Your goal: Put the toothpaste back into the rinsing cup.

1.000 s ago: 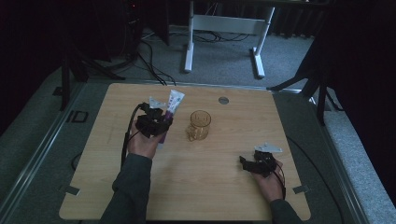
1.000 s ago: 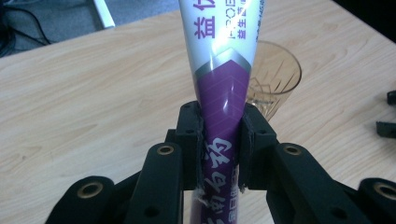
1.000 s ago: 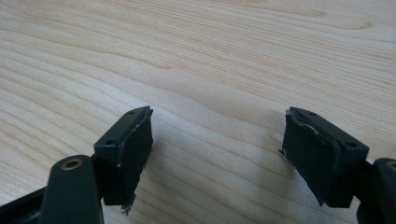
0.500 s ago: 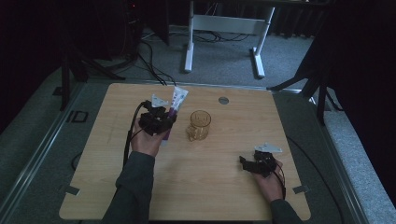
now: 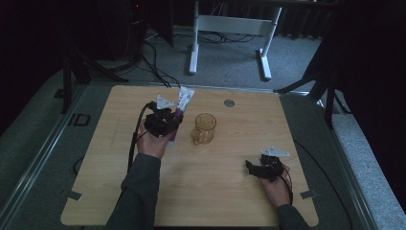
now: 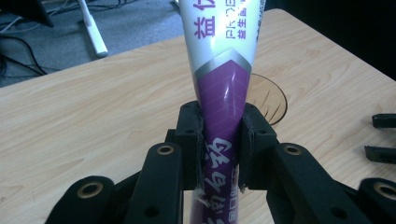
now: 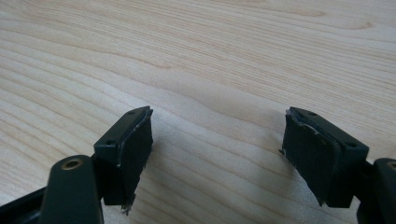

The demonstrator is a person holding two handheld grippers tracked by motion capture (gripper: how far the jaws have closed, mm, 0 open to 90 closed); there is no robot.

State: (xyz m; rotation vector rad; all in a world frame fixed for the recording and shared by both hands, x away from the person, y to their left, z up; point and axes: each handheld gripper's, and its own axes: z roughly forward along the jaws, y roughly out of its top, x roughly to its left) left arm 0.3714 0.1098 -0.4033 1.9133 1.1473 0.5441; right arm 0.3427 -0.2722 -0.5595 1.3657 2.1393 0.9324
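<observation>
Wooden table (image 5: 206, 191) – left gripper (image 6: 220, 140) clamps toothpaste tube (image 6: 223, 70)

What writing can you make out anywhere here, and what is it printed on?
"益" in purple, start of a cut-off line: on the white upper part of the toothpaste tube.
"PROE", mirrored and cut off by the frame edge: beside it on the tube.
Small purple characters under that: too small to read.
Large white characters on the tube's purple part, between the left gripper jaws: partly hidden, not readable.
Glass cup: embossed pattern, no legible text.
</observation>
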